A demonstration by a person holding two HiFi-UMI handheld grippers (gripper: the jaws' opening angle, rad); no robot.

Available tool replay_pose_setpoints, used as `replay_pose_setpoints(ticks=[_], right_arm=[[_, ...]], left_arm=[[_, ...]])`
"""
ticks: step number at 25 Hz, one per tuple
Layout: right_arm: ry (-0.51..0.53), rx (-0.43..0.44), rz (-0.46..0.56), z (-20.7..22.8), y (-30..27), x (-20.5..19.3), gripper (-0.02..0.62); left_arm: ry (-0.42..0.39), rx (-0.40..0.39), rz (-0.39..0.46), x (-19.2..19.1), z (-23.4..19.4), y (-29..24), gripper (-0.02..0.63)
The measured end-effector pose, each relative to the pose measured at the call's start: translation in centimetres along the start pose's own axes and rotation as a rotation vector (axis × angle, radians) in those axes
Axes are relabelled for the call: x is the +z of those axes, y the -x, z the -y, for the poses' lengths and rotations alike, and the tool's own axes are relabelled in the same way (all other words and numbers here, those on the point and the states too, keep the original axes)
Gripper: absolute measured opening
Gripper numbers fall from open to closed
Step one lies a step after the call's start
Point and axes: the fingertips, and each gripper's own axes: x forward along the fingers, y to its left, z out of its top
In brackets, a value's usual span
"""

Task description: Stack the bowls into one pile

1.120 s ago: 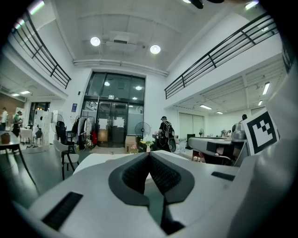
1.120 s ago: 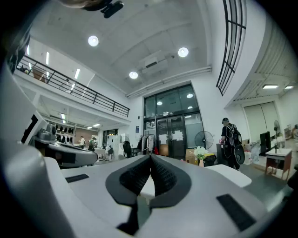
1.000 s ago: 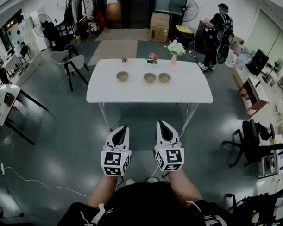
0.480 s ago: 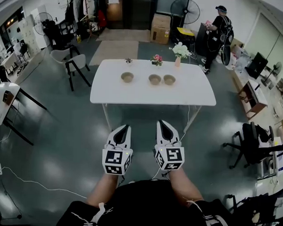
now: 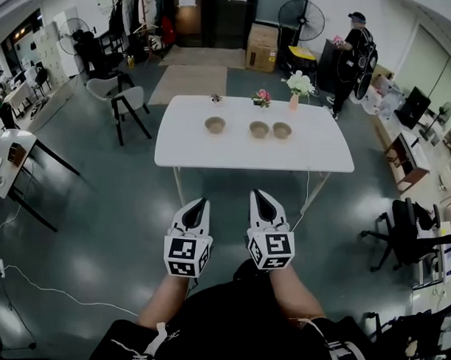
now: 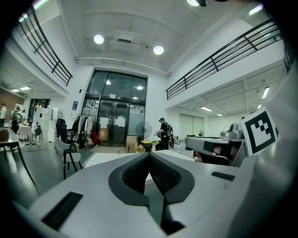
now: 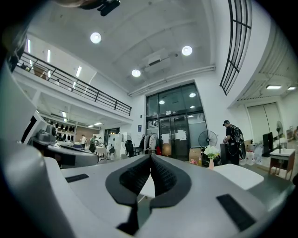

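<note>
The white counter (image 5: 211, 157) stood well ahead of the person, across open floor. The left gripper (image 5: 202, 202) and the right gripper (image 5: 256, 193) hung side by side over that floor, well short of the counter's near edge. Each had its jaws clenched on nothing. Toward the counter's far side sat the left bowl (image 5: 215, 124), the middle bowl (image 5: 259, 129) and the right bowl (image 5: 282, 129). They stood in a row, none stacked, with the middle and right ones near each other.

The step in hand looked to be the approach, with no bowl yet reached. The next move called for closing the gap to the counter and releasing one pair of jaws. That pair would then take a bowl by its rim and set it into a neighbour, and the close pair on the right seemed the easy start.

Only the head view showed the bowls and their spacing. The two gripper views looked level and showed the ribbed pads pressed together, but no bowl could be picked out in them. The right gripper view did catch a vase of white flowers (image 7: 211, 153) on the counter
</note>
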Motion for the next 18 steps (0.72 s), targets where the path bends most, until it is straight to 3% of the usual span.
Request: replay_pose_setpoints(ticks=[11, 18], right_arm=[[0.001, 0.077, 0.004, -1.2, -6.9, -1.7, 0.015], [-0.035, 0.106, -0.003, 1.4, -16.4, -3.0, 0.015]], left_arm=[[-0.015, 0.061, 0.003, -0.7, -4.8, -2.9, 0.014], [-0.030, 0.113, -0.006, -0.2, -10.1, -10.4, 0.014]])
